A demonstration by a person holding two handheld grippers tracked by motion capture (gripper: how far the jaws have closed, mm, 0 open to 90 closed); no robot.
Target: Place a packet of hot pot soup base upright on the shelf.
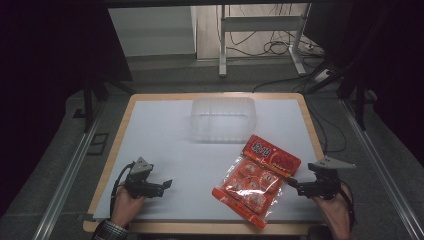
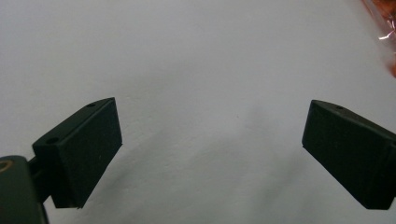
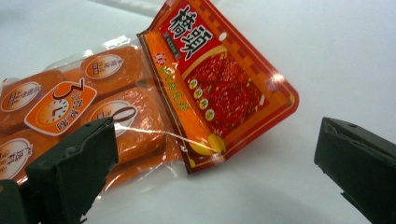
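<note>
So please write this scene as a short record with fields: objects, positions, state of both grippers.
surface: white table top
packet: orange-red plastic snack packet, flat, near right
container: clear plastic tub, far centre, behind packet
left gripper: open, over bare table
right gripper: open, beside packet's edge, holding nothing

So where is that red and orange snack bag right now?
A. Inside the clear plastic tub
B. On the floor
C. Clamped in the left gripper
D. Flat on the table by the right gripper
D: the snack bag lies on the white table, in front of the open right gripper and outside the clear tub.
</note>
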